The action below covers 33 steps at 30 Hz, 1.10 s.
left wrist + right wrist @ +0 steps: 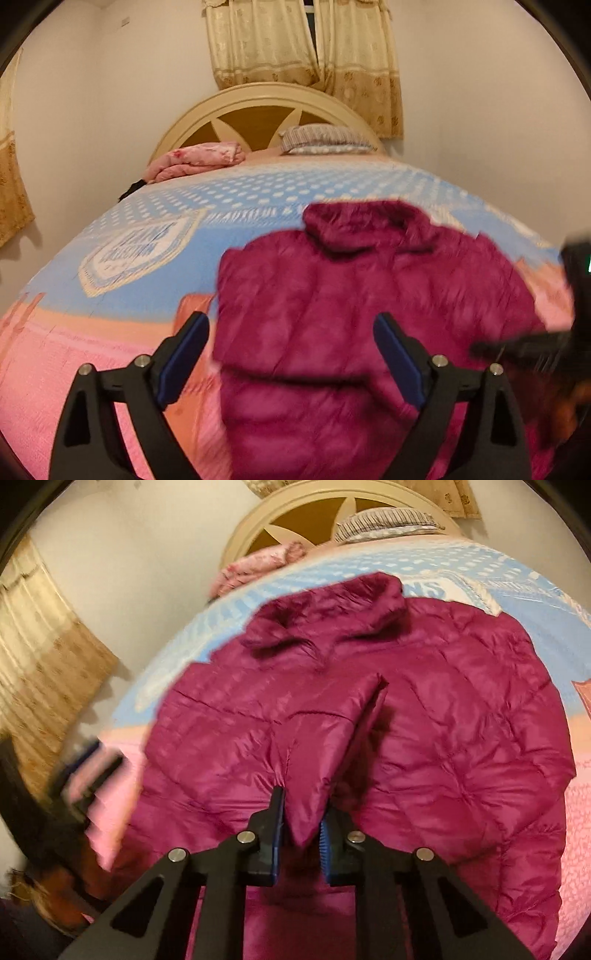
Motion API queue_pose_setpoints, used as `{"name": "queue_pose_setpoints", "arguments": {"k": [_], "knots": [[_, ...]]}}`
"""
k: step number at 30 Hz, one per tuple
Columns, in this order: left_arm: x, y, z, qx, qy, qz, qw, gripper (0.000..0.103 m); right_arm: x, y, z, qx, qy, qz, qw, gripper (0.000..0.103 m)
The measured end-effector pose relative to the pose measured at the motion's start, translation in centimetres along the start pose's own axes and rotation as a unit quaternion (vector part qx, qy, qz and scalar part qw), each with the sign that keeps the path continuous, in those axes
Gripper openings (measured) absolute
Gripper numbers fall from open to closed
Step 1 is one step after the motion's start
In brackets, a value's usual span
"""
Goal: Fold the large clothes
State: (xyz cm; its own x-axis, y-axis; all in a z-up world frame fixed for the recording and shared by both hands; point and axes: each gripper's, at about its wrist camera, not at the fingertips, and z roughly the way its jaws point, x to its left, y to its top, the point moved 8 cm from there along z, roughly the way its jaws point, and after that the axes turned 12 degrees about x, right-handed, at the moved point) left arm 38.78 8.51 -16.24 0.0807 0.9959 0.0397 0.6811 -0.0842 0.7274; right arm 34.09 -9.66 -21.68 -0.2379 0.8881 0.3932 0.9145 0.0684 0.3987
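Observation:
A magenta quilted jacket lies spread on the bed, its collar toward the headboard. My left gripper hovers over the jacket's lower left part, open wide, its blue pads clear of the cloth. In the right wrist view my right gripper is shut on a raised fold of the jacket, which looks like a sleeve end pinched between the pads. The right gripper also shows as a dark blur at the right edge of the left wrist view. The left gripper appears blurred at the left of the right wrist view.
The bed cover is blue with white dots at the far end and pink at the near end. A folded pink quilt and a striped pillow lie by the cream headboard. Curtains hang behind, more at the left.

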Motion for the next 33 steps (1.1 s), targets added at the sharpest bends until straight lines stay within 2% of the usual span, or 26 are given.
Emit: {"name": "queue_pose_setpoints", "arguments": {"k": [2,5,10,13,16,18,21,24,27,30,33], "knots": [[-0.6,1.7,1.7,0.009,-0.008,0.002,0.9999,0.102,-0.5,-0.5,0.1,-0.005,-0.003,0.001,1.0,0.016],[-0.4,2.9,5.3,0.032,0.009,0.004,0.9995,0.102,-0.8,-0.8,0.1,-0.009,0.002,0.007,1.0,0.016],[-0.6,0.7,12.0,0.118,0.02,0.01,0.9927,0.102,-1.2,-1.2,0.0,-0.012,0.012,0.008,1.0,0.016],[-0.5,-0.5,13.6,0.152,-0.008,-0.001,0.9884,0.103,-2.1,-1.3,-0.2,-0.014,0.023,0.012,1.0,0.017],[-0.4,-0.7,14.0,0.16,-0.025,-0.013,0.9867,0.103,-2.5,-1.3,-1.5,-0.028,0.006,0.017,0.999,0.025],[-0.2,-0.9,14.2,0.165,-0.029,-0.018,0.9857,0.103,-2.8,-1.1,-3.1,-0.055,-0.024,0.028,0.998,0.04],[-0.4,-1.0,14.3,0.166,-0.021,-0.013,0.9858,0.103,-2.2,-0.1,-6.1,-0.106,-0.052,0.036,0.992,0.044],[-0.5,-0.9,14.3,0.165,-0.018,-0.012,0.9861,0.103,-0.4,1.7,-7.8,-0.139,-0.053,0.021,0.989,0.044],[-0.5,-0.9,14.3,0.164,-0.017,-0.013,0.9863,0.103,1.5,3.7,-6.0,-0.123,-0.045,-0.012,0.991,0.044],[-0.4,-0.8,14.3,0.163,-0.016,-0.013,0.9864,0.103,0.8,5.1,-2.2,-0.087,-0.061,-0.003,0.994,0.044],[-0.4,-0.9,14.2,0.163,-0.018,-0.014,0.9864,0.103,-0.6,5.0,1.0,-0.059,-0.085,0.0,0.995,0.044]]}}
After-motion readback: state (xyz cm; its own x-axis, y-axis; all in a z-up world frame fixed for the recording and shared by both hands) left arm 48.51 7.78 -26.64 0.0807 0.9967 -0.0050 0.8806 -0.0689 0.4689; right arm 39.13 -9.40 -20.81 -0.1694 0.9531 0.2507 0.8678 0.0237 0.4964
